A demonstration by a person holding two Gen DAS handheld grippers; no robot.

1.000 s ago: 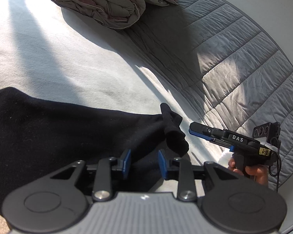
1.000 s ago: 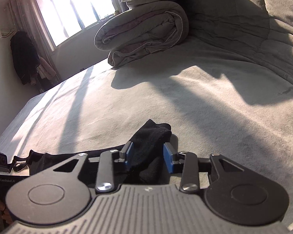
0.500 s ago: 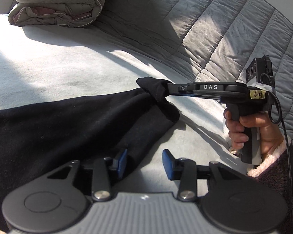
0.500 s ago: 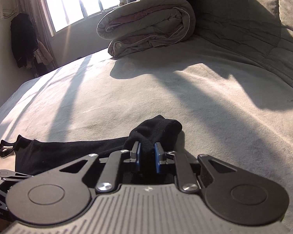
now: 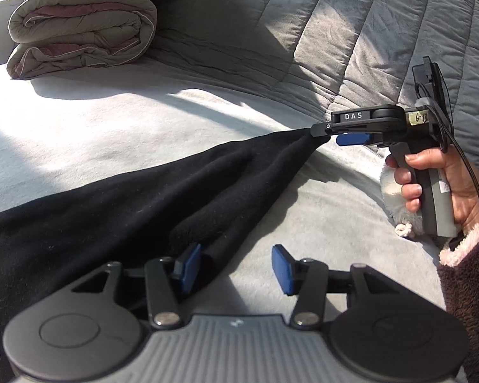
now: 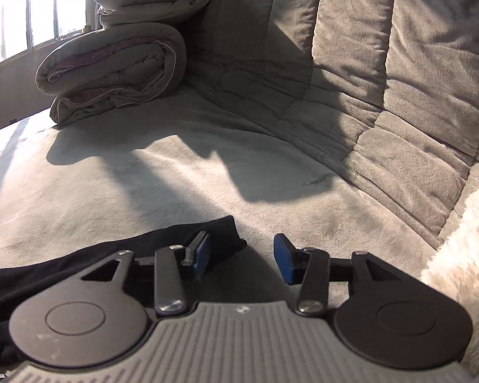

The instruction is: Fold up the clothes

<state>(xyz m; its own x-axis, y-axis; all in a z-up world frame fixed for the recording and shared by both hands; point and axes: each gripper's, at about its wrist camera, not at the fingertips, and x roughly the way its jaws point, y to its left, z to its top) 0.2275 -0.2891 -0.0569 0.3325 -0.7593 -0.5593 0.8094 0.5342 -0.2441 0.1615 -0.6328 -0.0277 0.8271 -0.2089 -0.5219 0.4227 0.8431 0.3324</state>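
Black garment [image 5: 127, 198] spread unfolded on bed [image 5: 95, 121], one end drawn toward headboard; left gripper [image 5: 233, 266] and right gripper [image 6: 241, 257] both released; folding left.

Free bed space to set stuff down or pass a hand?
Bare sheet between black garment and rolled duvet; also sheet ahead of right gripper, up to quilted backrest. Crowded: garment covers near left.

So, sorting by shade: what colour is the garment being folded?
Plain black garment, clearest in the left wrist view.
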